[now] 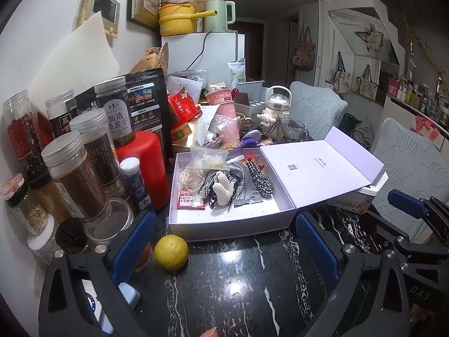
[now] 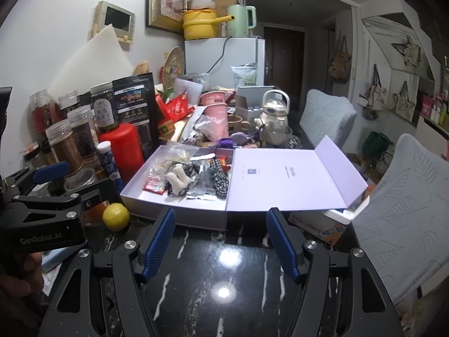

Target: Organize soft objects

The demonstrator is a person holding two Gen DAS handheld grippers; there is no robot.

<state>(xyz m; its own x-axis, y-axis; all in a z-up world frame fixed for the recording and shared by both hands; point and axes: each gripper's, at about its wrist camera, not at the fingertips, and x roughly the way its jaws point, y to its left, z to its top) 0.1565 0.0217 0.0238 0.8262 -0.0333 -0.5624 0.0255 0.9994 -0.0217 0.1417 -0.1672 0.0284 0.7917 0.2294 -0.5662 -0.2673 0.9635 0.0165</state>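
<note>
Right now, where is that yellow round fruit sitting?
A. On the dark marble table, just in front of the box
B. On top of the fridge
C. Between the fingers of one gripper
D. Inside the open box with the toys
A: the yellow fruit rests on the dark marble table, outside the open box, near its front left corner, with no gripper holding it.

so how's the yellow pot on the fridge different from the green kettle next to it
The yellow pot is low and wide with a long straight handle pointing at the kettle; the green kettle is tall and narrow with a loop handle on its far side. The pot is bright yellow with a clear bag piled on top; the kettle is pale green with nothing on it. Both stand upright side by side on the white fridge.
</note>
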